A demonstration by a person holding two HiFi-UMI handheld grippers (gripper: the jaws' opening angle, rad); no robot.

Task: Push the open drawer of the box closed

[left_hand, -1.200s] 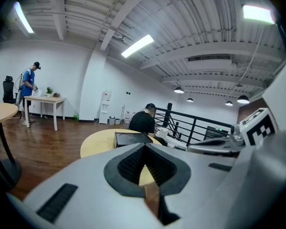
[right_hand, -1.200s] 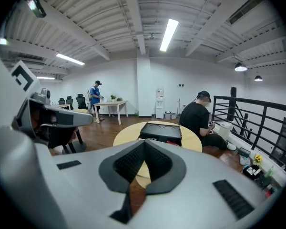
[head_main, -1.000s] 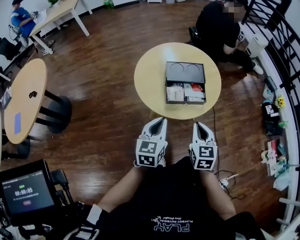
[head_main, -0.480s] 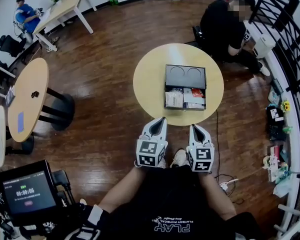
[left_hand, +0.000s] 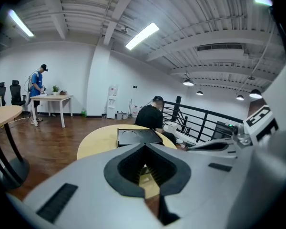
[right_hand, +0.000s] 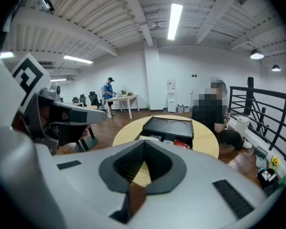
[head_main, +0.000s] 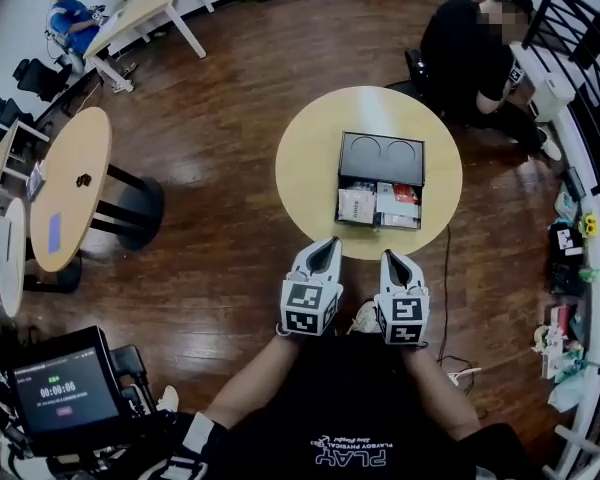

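Observation:
A black box (head_main: 382, 154) lies on the round yellow table (head_main: 310, 168). Its drawer (head_main: 378, 206) is pulled out toward me, with packets and papers inside. Both grippers hang side by side in the air just short of the table's near edge, touching nothing. The left gripper (head_main: 328, 241) is shut and empty. So is the right gripper (head_main: 391, 256), which points at the drawer's front. From the left gripper (left_hand: 144, 145), the box (left_hand: 138, 137) shows ahead over the jaws. Beyond the right gripper (right_hand: 144, 142), the box (right_hand: 170, 125) and open drawer (right_hand: 163, 140) are visible.
A person in black (head_main: 475, 48) crouches beyond the table. A black railing (head_main: 585, 78) runs along the right. More round tables (head_main: 70, 183) stand at the left. A timer screen (head_main: 60, 393) is at lower left. A cable (head_main: 448, 298) trails on the wooden floor.
The table and box have drawn nearer to both grippers, whose tips are now close to the table's near edge. Both stay shut and side by side.

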